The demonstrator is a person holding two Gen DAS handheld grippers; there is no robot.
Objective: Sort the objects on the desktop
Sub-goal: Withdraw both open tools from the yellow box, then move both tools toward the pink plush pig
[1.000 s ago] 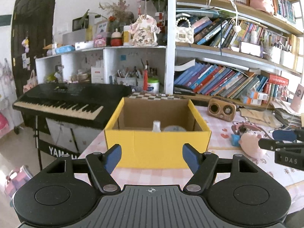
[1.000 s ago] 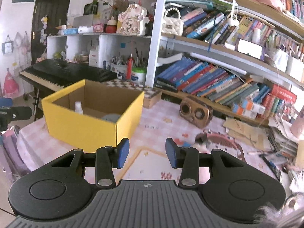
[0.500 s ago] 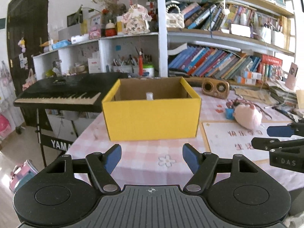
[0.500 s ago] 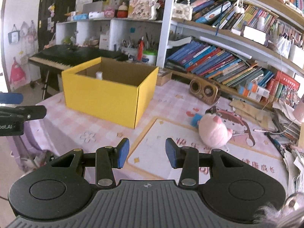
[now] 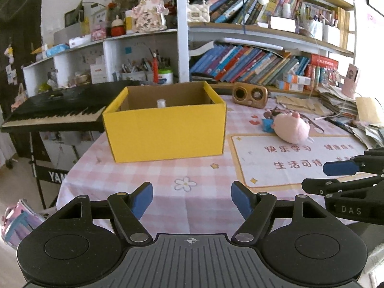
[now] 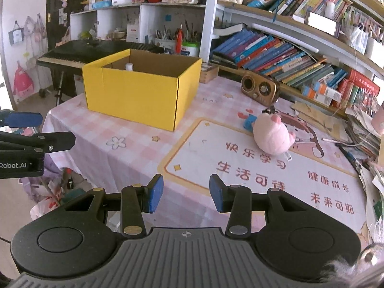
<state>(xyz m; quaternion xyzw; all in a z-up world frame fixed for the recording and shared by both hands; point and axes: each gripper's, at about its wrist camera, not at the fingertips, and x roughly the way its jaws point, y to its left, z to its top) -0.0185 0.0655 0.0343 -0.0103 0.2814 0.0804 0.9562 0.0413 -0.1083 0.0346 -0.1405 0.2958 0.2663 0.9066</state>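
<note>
The chief risk is judged to lie with the pink plush pig (image 6: 272, 135), which rests on the printed mat (image 6: 264, 168) well clear of both tools: being soft and rounded, it could be squashed aside or rolled away if it is pinched off-centre, and the small blue item (image 6: 249, 121) touching its far side could be dragged along with it. A second hazard is seen in the yellow box (image 5: 165, 129), whose light cardboard wall could be pushed across the checked tablecloth (image 5: 192, 192) if it is struck during a drop; a white bottle (image 5: 161, 102) already stands inside it. The left gripper (image 5: 192, 200) is held above the near table edge, tilted downward and aimed at the box front, with its jaws parted widely and nothing between them. The right gripper (image 6: 186, 196) is held beside it over the mat's near corner, likewise tilted downward, with its jaws set narrower yet still apart and empty.
</note>
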